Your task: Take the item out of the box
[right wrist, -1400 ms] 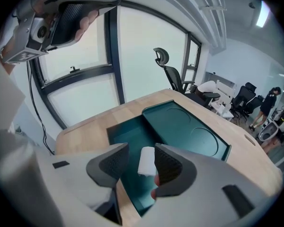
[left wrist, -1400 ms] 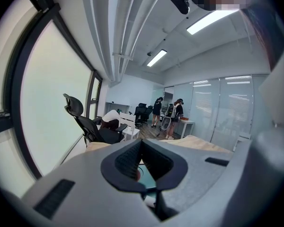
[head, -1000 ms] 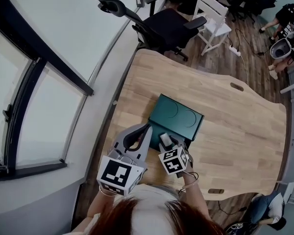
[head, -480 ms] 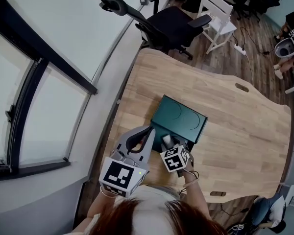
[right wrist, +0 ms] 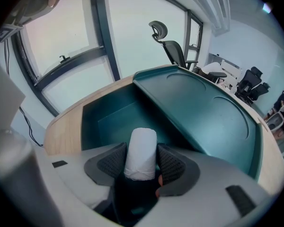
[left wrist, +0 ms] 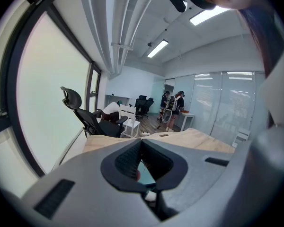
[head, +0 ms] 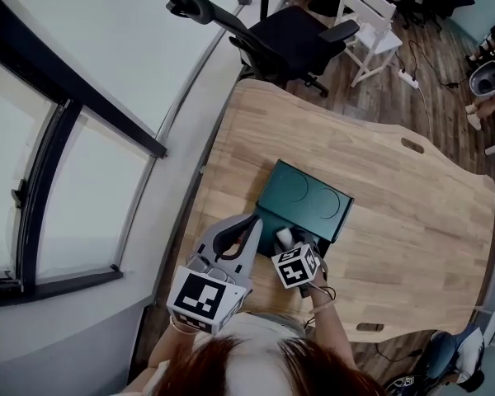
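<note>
Right gripper view: right hand-held gripper (right wrist: 142, 156) clamped on white roll (right wrist: 141, 141), low over open box (right wrist: 203, 112) near bench's (head: 412, 221) near edge; lift-out seemingly unfinished. Left hand-held gripper (left wrist: 141, 144) closed, empty.

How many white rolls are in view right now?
1. The white roll is clamped between the right gripper's jaws, over the open teal box. The gripper hides part of the box floor, so another could lie there.
</note>
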### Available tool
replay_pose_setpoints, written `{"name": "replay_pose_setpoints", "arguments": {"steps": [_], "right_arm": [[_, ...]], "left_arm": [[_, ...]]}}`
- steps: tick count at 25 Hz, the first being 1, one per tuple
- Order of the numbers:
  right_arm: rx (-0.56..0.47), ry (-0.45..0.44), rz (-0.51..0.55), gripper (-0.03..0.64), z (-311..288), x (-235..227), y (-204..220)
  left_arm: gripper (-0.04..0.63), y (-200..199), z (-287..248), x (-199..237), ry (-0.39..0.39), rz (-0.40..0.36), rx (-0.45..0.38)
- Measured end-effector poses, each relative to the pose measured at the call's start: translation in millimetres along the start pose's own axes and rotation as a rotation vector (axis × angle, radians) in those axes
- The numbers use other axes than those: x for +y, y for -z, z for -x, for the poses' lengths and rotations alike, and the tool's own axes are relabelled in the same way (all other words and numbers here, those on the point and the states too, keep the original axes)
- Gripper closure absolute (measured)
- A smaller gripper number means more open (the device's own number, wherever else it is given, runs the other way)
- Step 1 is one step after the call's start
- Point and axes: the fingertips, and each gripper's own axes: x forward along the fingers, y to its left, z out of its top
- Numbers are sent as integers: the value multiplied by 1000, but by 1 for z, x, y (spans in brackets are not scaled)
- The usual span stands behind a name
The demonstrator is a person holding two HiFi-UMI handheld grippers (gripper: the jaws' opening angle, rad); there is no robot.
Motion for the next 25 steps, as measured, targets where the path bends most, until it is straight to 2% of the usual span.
{"name": "replay_pose_setpoints", "arguments": {"steps": [13, 25], "right_arm": [[-4, 26, -19, 416, -1, 0, 0], [-96, 89, -21, 420, 25, 3, -8]], "left_arm": [[588, 3, 2, 4, 9, 20, 0], [588, 4, 23, -6, 43, 15, -22]]}}
